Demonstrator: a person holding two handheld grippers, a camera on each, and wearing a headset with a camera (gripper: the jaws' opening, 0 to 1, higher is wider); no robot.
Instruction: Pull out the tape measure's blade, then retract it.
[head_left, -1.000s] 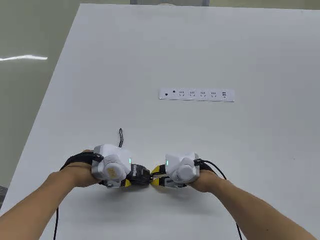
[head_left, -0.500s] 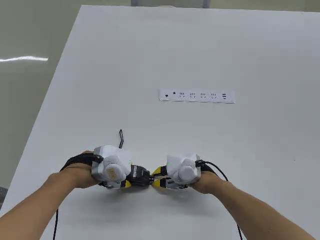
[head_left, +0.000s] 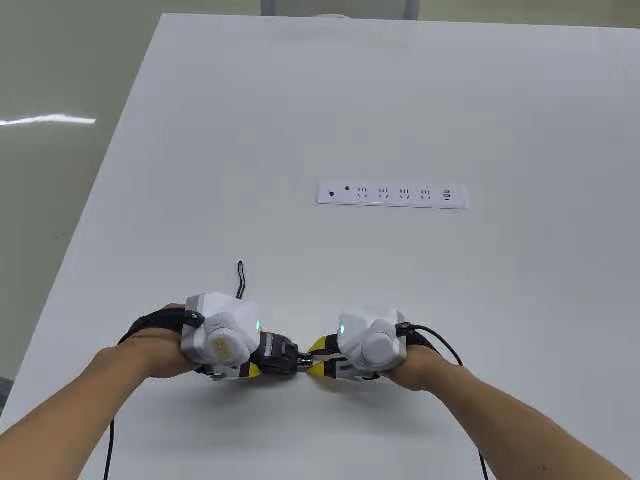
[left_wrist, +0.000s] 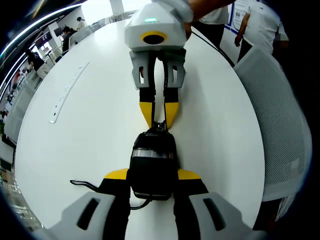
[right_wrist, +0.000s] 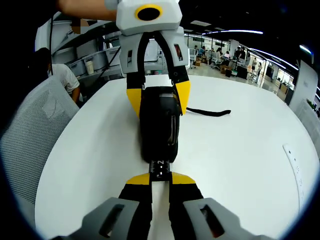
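A black tape measure (left_wrist: 152, 162) sits low over the white table, and my left gripper (left_wrist: 152, 176) is shut on its case. From the far side, the case (right_wrist: 159, 127) stands between the left gripper's yellow tips. My right gripper (right_wrist: 160, 178) is shut on the blade's end hook (right_wrist: 159, 169), right at the case's mouth. Only a very short bit of blade shows. In the head view the left gripper (head_left: 262, 358) and right gripper (head_left: 318, 362) meet nose to nose near the table's front edge, with the tape measure (head_left: 283, 353) between them. Its black wrist strap (head_left: 241, 276) trails away across the table.
A white power strip (head_left: 392, 193) lies flat in the middle of the table (head_left: 400, 100). Black cables run back from both grippers along my arms. A mesh chair back (left_wrist: 280, 115) stands beside the table, and people stand behind it.
The two grippers have stayed nose to nose on the tape measure and sit slightly lower in the picture. The blade looks no longer than before.
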